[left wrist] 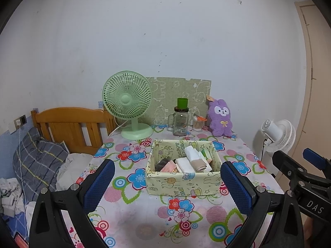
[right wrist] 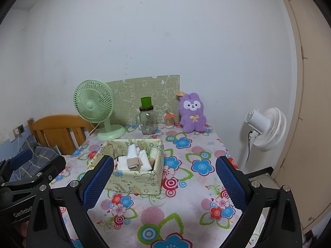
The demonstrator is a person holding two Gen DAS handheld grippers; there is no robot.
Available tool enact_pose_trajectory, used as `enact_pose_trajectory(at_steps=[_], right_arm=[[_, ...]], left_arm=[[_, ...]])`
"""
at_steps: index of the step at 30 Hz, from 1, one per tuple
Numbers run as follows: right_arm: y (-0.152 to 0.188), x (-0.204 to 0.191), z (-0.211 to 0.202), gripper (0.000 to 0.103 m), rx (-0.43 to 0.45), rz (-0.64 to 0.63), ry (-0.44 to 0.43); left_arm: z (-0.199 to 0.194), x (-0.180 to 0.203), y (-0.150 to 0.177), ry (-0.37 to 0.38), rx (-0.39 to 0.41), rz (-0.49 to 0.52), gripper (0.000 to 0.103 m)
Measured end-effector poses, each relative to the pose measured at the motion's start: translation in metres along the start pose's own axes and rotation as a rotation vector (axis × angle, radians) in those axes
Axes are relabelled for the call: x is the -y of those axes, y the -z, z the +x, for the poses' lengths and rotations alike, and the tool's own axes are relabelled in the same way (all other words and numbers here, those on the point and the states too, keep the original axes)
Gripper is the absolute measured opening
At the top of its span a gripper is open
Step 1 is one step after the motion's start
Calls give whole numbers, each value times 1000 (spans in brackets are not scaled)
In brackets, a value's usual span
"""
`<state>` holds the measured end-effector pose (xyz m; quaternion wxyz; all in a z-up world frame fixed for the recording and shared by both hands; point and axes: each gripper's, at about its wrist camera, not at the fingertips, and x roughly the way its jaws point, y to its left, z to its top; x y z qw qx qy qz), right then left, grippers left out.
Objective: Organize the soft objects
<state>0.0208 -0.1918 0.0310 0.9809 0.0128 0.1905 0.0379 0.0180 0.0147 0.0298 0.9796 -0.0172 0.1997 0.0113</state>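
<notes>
My left gripper (left wrist: 167, 184) is nearest the lens, blue pads spread wide, nothing between them. My right gripper (right wrist: 164, 183) likewise: fingers wide apart, empty, hovering over the floral tablecloth (right wrist: 161, 212).

Task items: folded soft cloths (left wrist: 189, 161) already sit inside the yellow fabric box (left wrist: 182, 183), dead ahead at 12 o'clock from the left camera, about 11 o'clock from the right. White, beige and pink pieces, packed close; a dark one at the box's 9 o'clock corner. No loose cloth on the table that I can see.

Purple plush bunny (left wrist: 220, 117) stands at 1 o'clock behind the box, against the back wall; could be the next soft thing, my guess only.

Risks: the box walls are floppy fabric, so a finger catching the rim would drag or collapse it. Reaching for the bunny passes near the glass jar (left wrist: 180, 123) with a green cup on top, and the cotton-swab pot (left wrist: 198, 124) just beside it; either tips easily. Green desk fan (left wrist: 128, 105) at 11 o'clock, cord trailing, snag hazard.
</notes>
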Motion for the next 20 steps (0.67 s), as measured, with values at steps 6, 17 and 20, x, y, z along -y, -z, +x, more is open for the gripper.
enact_pose_trajectory(at_steps=[6, 17, 20], right_arm=[[0, 1, 1, 100, 0, -3, 3], [0, 0, 1, 100, 2, -4, 5], [0, -1, 1, 100, 1, -4, 5]], left_arm=[[0, 0, 0, 1, 0, -1, 103], [0, 0, -1, 2, -1, -1, 103], [0, 0, 0, -1, 2, 1, 103]])
